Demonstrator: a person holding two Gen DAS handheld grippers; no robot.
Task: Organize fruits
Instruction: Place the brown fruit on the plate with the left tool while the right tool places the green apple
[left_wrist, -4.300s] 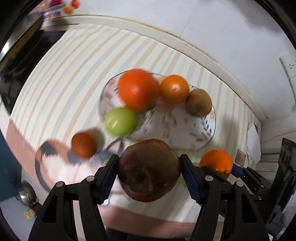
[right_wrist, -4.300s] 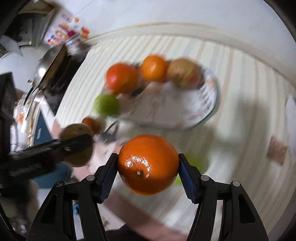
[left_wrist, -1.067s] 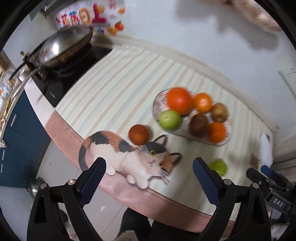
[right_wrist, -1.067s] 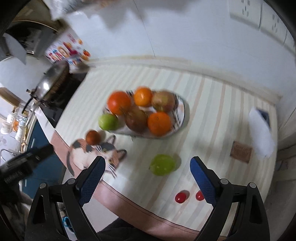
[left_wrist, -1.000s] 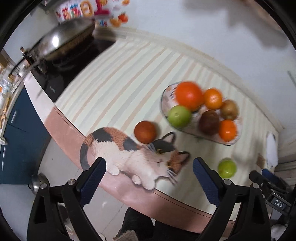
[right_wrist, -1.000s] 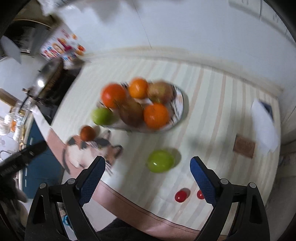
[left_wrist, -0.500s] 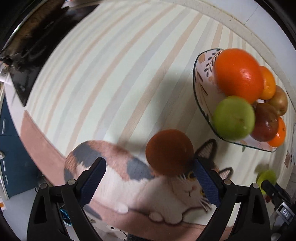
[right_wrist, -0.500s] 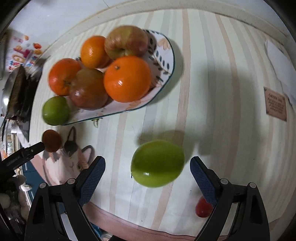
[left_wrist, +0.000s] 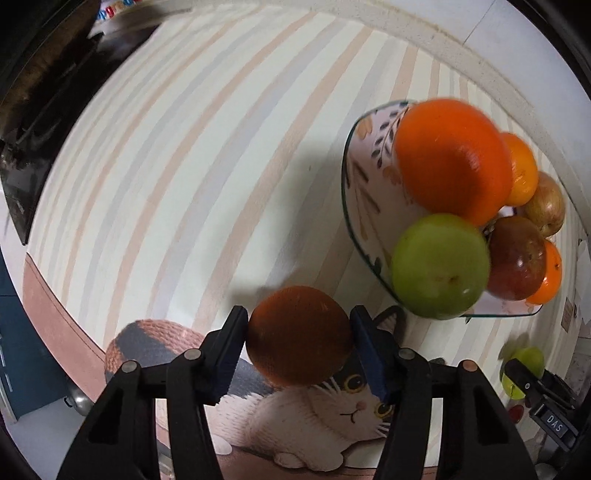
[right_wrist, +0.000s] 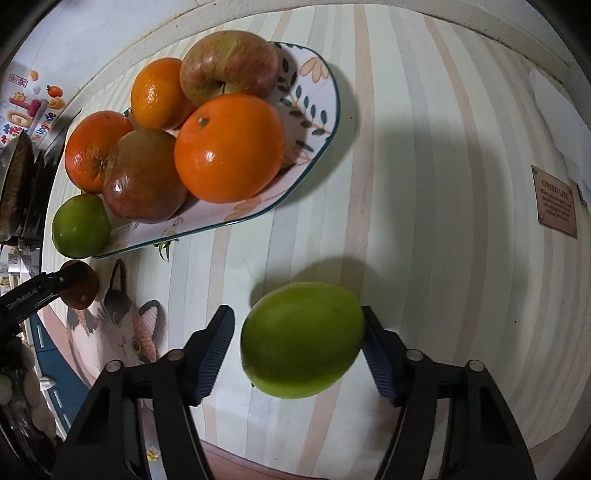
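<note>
In the left wrist view my left gripper (left_wrist: 297, 343) is shut on a dark orange-brown round fruit (left_wrist: 299, 334) over the cat print. The flowered plate (left_wrist: 360, 184) at right holds a big orange (left_wrist: 452, 160), a green apple (left_wrist: 439, 266), a red apple (left_wrist: 515, 256) and more fruit. In the right wrist view my right gripper (right_wrist: 297, 345) straddles a green fruit (right_wrist: 301, 338) on the striped cloth; the right pad touches it, the left pad stands a little off. The plate (right_wrist: 325, 96) lies up left.
The cat picture (left_wrist: 325, 406) is printed on the cloth's near edge. A black stove (left_wrist: 33, 122) lies far left. A small brown card (right_wrist: 556, 201) and a white cloth (right_wrist: 546, 85) lie at right. The wall runs behind the plate.
Both grippers have come down from high above the table. The left has closed on the brown fruit. The right has narrowed around the green fruit.
</note>
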